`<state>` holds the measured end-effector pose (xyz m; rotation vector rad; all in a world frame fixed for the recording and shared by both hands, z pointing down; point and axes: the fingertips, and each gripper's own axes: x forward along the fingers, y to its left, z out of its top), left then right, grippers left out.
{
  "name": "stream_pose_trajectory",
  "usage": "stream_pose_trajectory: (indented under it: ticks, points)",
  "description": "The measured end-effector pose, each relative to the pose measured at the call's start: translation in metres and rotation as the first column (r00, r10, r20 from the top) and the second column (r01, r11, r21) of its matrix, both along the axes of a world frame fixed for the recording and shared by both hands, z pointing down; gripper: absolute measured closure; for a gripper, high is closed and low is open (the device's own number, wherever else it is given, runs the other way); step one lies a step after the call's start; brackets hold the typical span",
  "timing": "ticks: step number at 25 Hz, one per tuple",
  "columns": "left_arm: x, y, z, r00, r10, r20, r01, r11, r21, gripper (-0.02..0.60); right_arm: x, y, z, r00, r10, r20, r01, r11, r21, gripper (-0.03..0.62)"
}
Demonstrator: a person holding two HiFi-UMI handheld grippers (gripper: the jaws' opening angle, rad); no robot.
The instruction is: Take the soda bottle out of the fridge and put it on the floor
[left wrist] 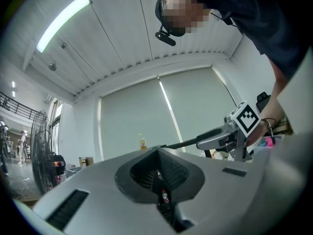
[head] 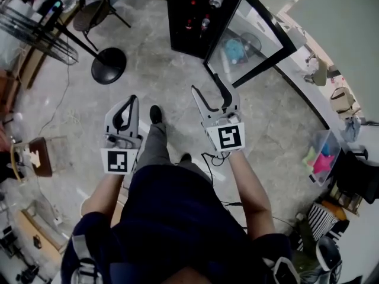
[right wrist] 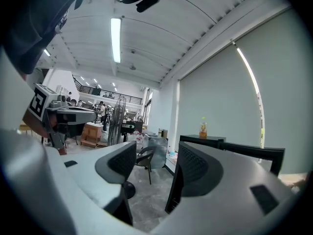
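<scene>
A downward head view showed a person standing on a grey marbled floor point(head: 166, 76). A hand-held gripper was carried in each hand and pointed level toward a black fridge point(head: 177, 16) well ahead. The fridge's glass door point(head: 251, 40) was swung open to the right. Several bottles point(head: 204, 23) could be made out on the shelves inside. Which of them was the soda bottle could not be told at that size, and none had been taken out.

The left hand-held gripper point(head: 131, 99) was seen with its jaws closed together on nothing. The right hand-held gripper point(head: 205, 83) was seen with its jaws spread wide and empty, with only floor and a chair point(right wrist: 146, 158) showing between them. A yellowish bottle point(right wrist: 202, 127) stood on a black top that appeared to be the fridge's, outside the shelves.

The approach was judged to be the step in hand, since the fridge was not yet within reach. The next move was judged to call for the right hand-held gripper to be brought to the shelf. Its jaws would then need to be set around the soda bottle's body and closed, with the door's edge avoided.
</scene>
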<state>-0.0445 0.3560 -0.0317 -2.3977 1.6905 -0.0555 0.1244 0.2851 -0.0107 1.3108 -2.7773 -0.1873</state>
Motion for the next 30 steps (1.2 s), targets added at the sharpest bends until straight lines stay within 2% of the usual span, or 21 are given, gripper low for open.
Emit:
stream_pose_trajectory:
  ticks: [5,11,14,17,21,25,30]
  points:
    - [-0.044,-0.093,0.006,0.997,0.066,-0.027,-0.066,0.998,0.005,0.560,-0.045,-0.084,0.011,0.998,0.069,0.002,-0.069,0.997,0.028,0.307]
    - [-0.098,-0.203,0.016,0.990,0.143,-0.011,-0.144,0.989,-0.036,0.560,-0.100,-0.187,0.047,0.990,0.135,-0.040,-0.137,0.989,-0.047,0.307]
    - [-0.111,-0.251,0.022,0.984,0.179,-0.001,-0.179,0.983,-0.040,0.560,-0.114,-0.237,0.073,0.983,0.158,-0.089,-0.164,0.984,-0.066,0.307]
    - [-0.112,-0.288,0.038,0.979,0.206,0.012,-0.205,0.977,-0.053,0.560,-0.117,-0.283,0.097,0.981,0.174,-0.090,-0.181,0.981,-0.075,0.307]
    - [-0.111,-0.325,0.064,0.980,0.198,-0.002,-0.197,0.977,-0.075,0.560,-0.115,-0.334,0.132,0.980,0.174,-0.093,-0.181,0.981,-0.066,0.307]
    - [-0.113,-0.357,0.086,0.988,0.152,-0.018,-0.153,0.985,-0.079,0.560,-0.114,-0.376,0.162,0.982,0.167,-0.085,-0.172,0.983,-0.060,0.307]
    - [-0.108,-0.385,0.118,0.994,0.104,-0.028,-0.106,0.990,-0.095,0.560,-0.100,-0.430,0.230,0.979,0.183,-0.090,-0.192,0.975,-0.109,0.307]
